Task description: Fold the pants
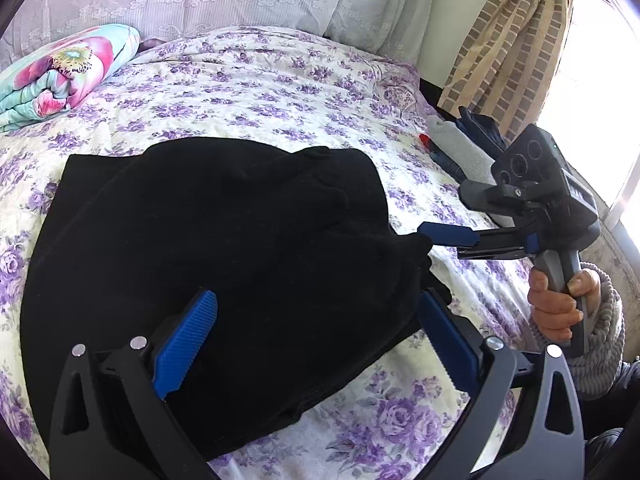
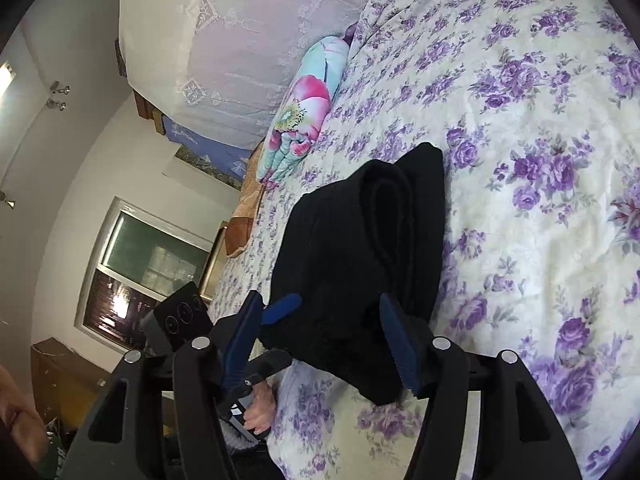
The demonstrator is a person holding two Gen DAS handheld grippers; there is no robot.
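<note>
We see black pants [image 1: 224, 264] folded into a thick bundle, lying mid-bed on the purple-flowered sheet [image 1: 280, 92]. L gripper [image 1: 316, 336] hangs over the near edge w/ jaws wide apart, fabric between them, pads not pressing. R gripper [image 2: 320, 340] also stands apart, straddling the bundle's corner, not clamped. Person's hand [image 1: 560, 304] grips the R handle. Flowered quilt [image 1: 60, 76] rolled up near the headboard.
</note>
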